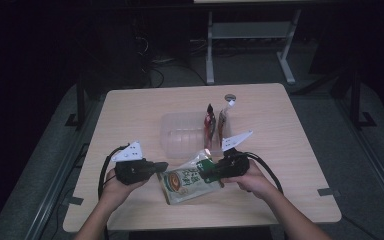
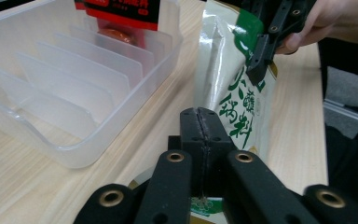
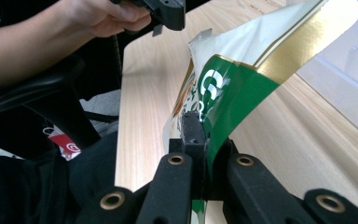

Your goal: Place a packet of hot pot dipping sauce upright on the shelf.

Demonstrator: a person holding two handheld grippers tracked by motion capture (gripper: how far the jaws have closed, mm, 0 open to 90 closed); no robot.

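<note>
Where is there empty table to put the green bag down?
Bare wood lies left of the clear divider tray, up to the table edge, and right of the two upright packets. The near middle is crowded: both grippers, left and right, pinch the green bag there.

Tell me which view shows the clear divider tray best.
Left gripper view: the clear divider tray sits close, its slots and a red packet inside plain. High view shows the whole tray, small and dim. Right gripper view catches a blurred edge.
</note>
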